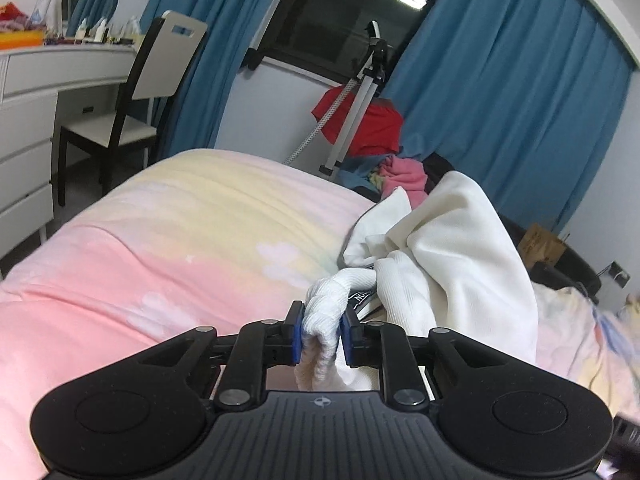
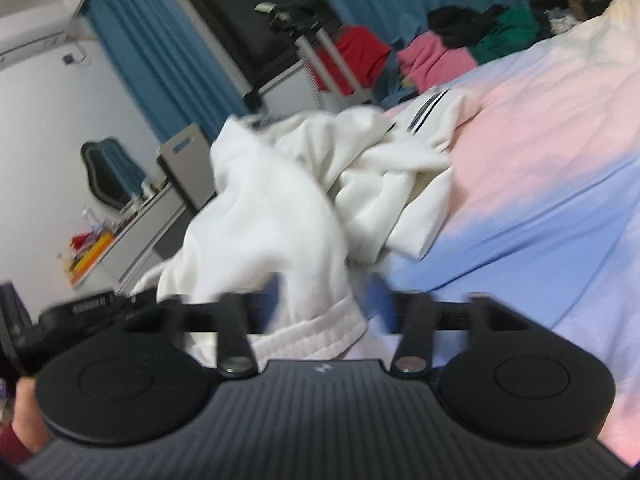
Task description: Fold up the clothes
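Note:
A crumpled white garment (image 1: 448, 248) with a ribbed hem lies bunched on the pastel bedspread (image 1: 192, 216). My left gripper (image 1: 320, 330) is shut on the garment's ribbed hem (image 1: 326, 312), with cloth bulging between the blue pads. In the blurred right wrist view the same white garment (image 2: 288, 200) hangs in a heap, and its ribbed edge (image 2: 312, 328) lies between the wide-apart fingers of my right gripper (image 2: 324, 304), which is open. Black stripes (image 2: 424, 110) show on the garment's far part.
A pile of pink, red, green and black clothes (image 2: 436, 56) sits at the bed's far edge beside a tripod (image 1: 352, 108). A chair (image 1: 132, 100) and white dresser (image 1: 36, 112) stand at left. Blue curtains (image 1: 500, 92) hang behind.

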Demonstrator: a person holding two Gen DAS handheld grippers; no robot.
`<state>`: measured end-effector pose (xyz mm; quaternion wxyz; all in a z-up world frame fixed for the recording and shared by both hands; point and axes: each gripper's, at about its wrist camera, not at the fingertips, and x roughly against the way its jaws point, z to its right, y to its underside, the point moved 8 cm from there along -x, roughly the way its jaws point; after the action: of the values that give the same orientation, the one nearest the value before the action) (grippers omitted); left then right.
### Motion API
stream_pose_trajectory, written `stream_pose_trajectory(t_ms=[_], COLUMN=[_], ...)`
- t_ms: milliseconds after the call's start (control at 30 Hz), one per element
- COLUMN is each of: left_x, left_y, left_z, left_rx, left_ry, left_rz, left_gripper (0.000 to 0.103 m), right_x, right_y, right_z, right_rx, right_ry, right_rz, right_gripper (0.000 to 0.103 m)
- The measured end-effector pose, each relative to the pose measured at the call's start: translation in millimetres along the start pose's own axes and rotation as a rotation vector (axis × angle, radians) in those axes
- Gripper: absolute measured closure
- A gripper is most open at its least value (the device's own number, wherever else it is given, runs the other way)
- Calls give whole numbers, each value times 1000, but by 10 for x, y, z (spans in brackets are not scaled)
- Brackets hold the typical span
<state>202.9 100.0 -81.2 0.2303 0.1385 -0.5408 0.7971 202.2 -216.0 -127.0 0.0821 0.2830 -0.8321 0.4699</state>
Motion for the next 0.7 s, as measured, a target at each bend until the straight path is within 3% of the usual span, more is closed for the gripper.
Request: stream_pose_trajectory(t_ms=[33,200,333,433,600,667,700], left_x=[-14,-72,-195,-225,-211,-209,-210], left_y=[-21,14,42,57,33,21,19], left_z=[3,-11,-68,-92,-120,-141,-157], left_rx=[4,-4,-11,-5,39,58,75], left_ry=[1,-8,-42,-46,-43,-47,-48], left_rz=[-3,-2,-13,-21,-38,-44,-50], left_gripper=[82,79,78,78,77,77,77], right_x=[-65,-433,-616,-783,-829,-754,-709], right_y=[43,272,219,205,342,369,381], right_z=[-19,-45,12,83,-137,-241,-289], right_rx=[23,80,21,-30,10,26,31], right_ry=[-3,-20,-108,-150,-302,-350,-372], right_rz=[-17,-105,-74,-64,-161,-180,-185], right_gripper=[21,22,21,8,8,14,27])
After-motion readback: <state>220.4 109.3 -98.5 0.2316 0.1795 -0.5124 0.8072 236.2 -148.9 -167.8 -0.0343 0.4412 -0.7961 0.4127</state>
